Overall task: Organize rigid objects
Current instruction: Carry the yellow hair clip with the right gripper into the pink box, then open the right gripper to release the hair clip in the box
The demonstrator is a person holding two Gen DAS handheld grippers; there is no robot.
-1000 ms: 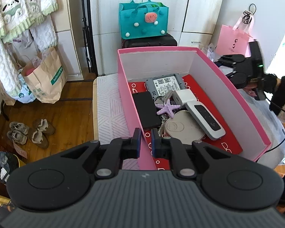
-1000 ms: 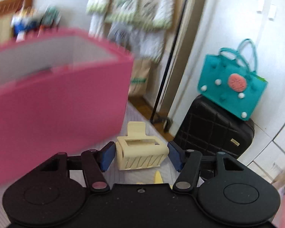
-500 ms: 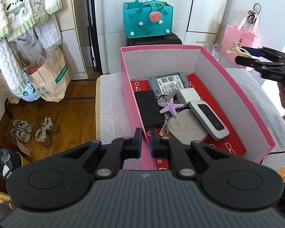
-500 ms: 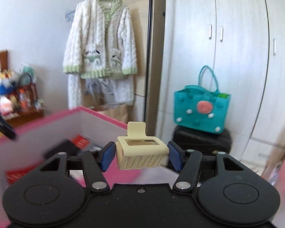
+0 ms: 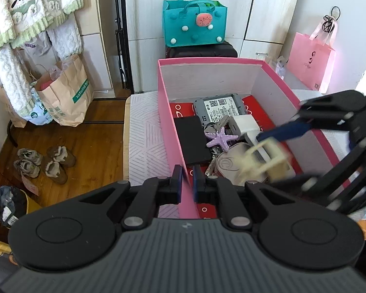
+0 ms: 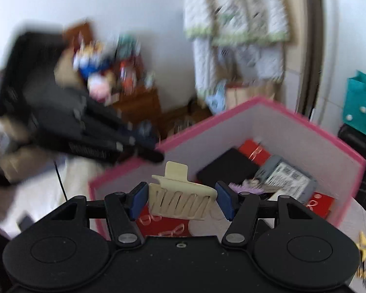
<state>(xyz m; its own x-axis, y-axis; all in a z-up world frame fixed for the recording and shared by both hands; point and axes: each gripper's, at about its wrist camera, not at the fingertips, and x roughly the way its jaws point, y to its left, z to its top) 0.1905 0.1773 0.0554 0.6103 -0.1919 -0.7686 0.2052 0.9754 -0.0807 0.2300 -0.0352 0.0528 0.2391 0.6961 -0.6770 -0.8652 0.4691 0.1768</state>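
Observation:
A pink box (image 5: 169, 112) with white inner walls holds a black case (image 5: 191, 144), a grey drive (image 5: 218, 107), a white charger (image 5: 244, 124), a purple starfish (image 5: 220, 138) and keys. My left gripper (image 5: 186, 183) is shut on the box's near left wall. My right gripper (image 6: 183, 199) is shut on a cream hair claw clip (image 6: 180, 199) and hangs over the box (image 6: 305, 134). In the left wrist view the right gripper (image 5: 275, 151) comes in blurred from the right, with the clip (image 5: 266, 161) above the box's contents.
The box stands on a white patterned mat (image 5: 146, 144) beside a wooden floor with shoes (image 5: 44, 162). A teal bag (image 5: 194, 23) on a black suitcase stands behind the box, a paper bag (image 5: 66, 95) to the left, and a pink bag (image 5: 310, 63) to the right.
My right gripper has swung with the clip from outside the box's right side to above its inside. The left gripper has kept its hold on the wall.

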